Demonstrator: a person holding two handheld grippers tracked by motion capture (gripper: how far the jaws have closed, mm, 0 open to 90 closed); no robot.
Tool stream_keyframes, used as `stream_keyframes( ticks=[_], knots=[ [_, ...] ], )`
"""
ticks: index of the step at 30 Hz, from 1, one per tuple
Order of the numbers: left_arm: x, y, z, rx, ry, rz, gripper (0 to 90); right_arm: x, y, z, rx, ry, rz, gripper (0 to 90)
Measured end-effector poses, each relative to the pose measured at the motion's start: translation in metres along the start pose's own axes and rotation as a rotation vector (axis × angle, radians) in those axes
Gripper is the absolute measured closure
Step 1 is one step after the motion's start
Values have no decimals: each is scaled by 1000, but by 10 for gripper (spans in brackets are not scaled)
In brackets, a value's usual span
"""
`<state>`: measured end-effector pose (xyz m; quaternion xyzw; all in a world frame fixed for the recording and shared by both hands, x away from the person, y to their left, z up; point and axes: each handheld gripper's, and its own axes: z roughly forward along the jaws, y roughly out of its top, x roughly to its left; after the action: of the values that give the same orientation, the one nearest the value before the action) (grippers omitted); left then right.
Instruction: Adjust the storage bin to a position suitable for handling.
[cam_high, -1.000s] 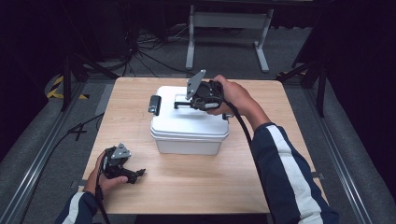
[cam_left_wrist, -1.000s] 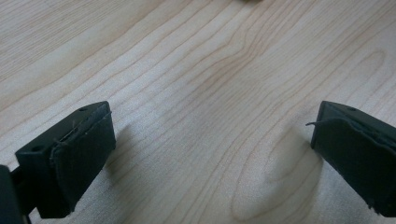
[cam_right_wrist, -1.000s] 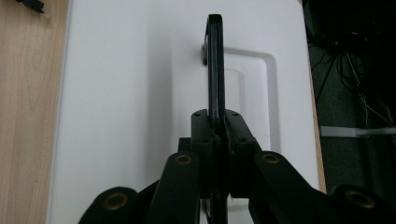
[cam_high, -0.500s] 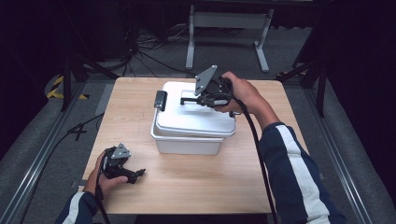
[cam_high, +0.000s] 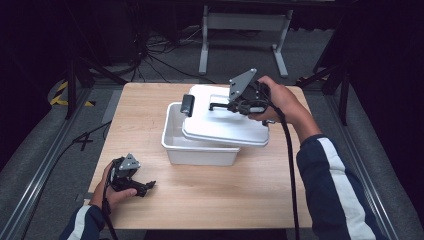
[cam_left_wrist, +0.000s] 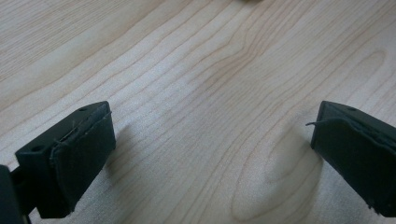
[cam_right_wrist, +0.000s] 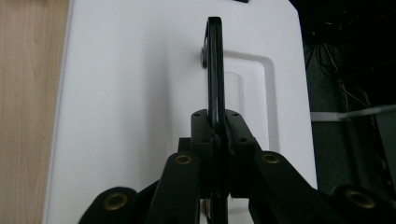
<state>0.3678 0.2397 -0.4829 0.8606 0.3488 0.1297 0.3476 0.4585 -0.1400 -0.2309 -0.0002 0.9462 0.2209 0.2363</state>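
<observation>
A white plastic box (cam_high: 197, 149) stands in the middle of the wooden table (cam_high: 150, 115). Its white lid (cam_high: 225, 125) hangs tilted above it, shifted toward the right, so the box's left inside shows. My right gripper (cam_high: 222, 106) is shut on the lid's thin black handle (cam_right_wrist: 215, 70), with the lid (cam_right_wrist: 140, 93) spread below its jaws (cam_right_wrist: 215, 123). A black latch (cam_high: 188, 105) sits at the lid's left end. My left gripper (cam_high: 146, 187) rests near the table's front left corner, open, with bare wood (cam_left_wrist: 210, 93) between its fingers (cam_left_wrist: 212, 144).
The table's edges drop to a dark grey floor with rails on both sides. Cables and a metal stand (cam_high: 240, 30) lie beyond the far edge. Bare wood lies in front of the box and to its left.
The right gripper has lifted the lid off the box and carried it up and to the right, uncovering the box's left side. The left gripper has stayed put.
</observation>
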Motion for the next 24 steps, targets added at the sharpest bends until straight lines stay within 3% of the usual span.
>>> stream_keyframes(
  ticks=[10, 24],
  knots=[
    [0, 0, 0, 1, 0, 0, 2, 1, -39, -24, 15, -24, 57, 847],
    [0, 0, 0, 0, 1, 0, 2, 1, -85, -41, 24, -47, 135, 847]
  ],
)
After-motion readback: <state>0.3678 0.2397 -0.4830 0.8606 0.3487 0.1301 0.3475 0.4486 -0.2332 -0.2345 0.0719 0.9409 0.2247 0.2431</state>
